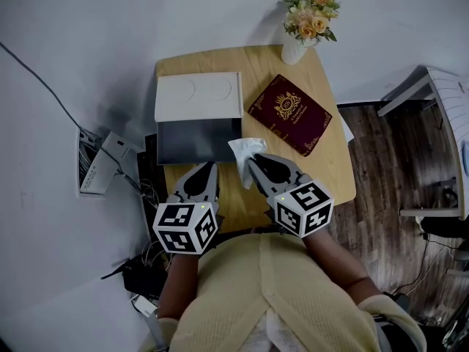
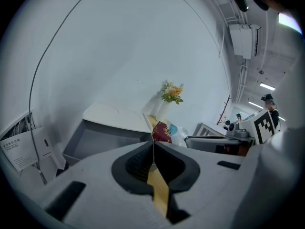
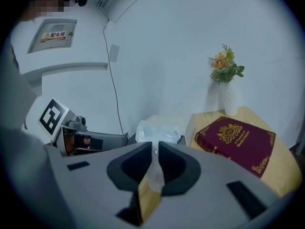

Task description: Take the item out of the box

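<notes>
An open box stands at the table's left, with a dark grey tray (image 1: pixel 198 139) and a white lid (image 1: pixel 198 96) lying behind it. The tray (image 2: pixel 105 138) looks empty in the left gripper view. A crumpled clear plastic packet (image 1: pixel 245 152) sits just right of the tray's front corner. My right gripper (image 1: pixel 253 161) is shut on the packet's near edge; in the right gripper view the film (image 3: pixel 159 130) runs down between the closed jaws (image 3: pixel 155 150). My left gripper (image 1: pixel 212 166) hovers at the tray's front edge, shut with nothing in it (image 2: pixel 153 147).
A maroon book (image 1: pixel 290 113) lies to the right of the box, and a white vase of flowers (image 1: pixel 297 50) stands at the far edge. The small wooden table (image 1: pixel 333 171) ends close on every side. Cables and a power strip (image 1: pixel 91 163) lie on the floor at left.
</notes>
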Motion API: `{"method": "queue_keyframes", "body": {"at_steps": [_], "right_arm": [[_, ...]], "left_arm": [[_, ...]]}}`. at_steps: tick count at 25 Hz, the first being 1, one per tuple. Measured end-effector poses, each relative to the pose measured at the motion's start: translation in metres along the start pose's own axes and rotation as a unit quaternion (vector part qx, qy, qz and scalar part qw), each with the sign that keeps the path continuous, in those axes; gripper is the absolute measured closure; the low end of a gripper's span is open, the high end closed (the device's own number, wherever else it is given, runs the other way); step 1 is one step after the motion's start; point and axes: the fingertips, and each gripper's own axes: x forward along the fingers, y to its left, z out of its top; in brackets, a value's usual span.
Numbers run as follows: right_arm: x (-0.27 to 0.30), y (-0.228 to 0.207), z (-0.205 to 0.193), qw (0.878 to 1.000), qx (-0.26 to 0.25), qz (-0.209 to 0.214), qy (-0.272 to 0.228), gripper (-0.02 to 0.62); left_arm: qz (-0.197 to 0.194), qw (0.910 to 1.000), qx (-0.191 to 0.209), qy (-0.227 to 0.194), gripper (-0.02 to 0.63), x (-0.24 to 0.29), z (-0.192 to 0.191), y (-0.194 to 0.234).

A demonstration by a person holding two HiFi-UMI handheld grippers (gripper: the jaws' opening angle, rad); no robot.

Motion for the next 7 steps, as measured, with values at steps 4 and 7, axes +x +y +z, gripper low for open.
{"method": "queue_keyframes", "body": {"at_steps": [4,7], "right_arm": [[-0.0008,0.0,-0.001,1.0,0.001,0.003,0.001,0.537],[-0.0008,0.0001,-0.0017,1.0,0.001,0.003,0.003,0.537]], "left_arm": [[-0.003,1.0,0.0,0.001,0.583,0.0014,-0.0009,-0.003],[-0.003,1.0,0.0,0.001,0.583,0.0012,-0.0011,-0.0043]]}}
